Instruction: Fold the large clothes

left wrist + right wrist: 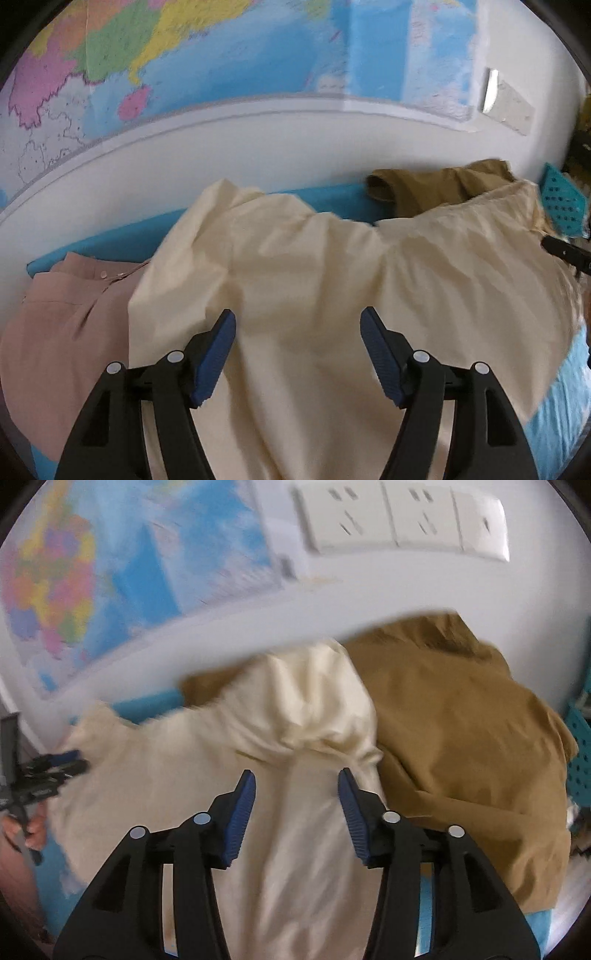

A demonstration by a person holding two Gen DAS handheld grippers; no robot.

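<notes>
A cream garment lies rumpled over the blue surface; it also shows in the right wrist view, bunched at its far end. My left gripper is open above the cream cloth, holding nothing. My right gripper is open above the same cloth, near its right side, empty. The left gripper shows at the left edge of the right wrist view. The right gripper's tip shows at the right edge of the left wrist view.
A pink shirt lies left of the cream garment. A brown garment lies to its right, also in the left wrist view. A teal perforated basket stands far right. A wall map and sockets are behind.
</notes>
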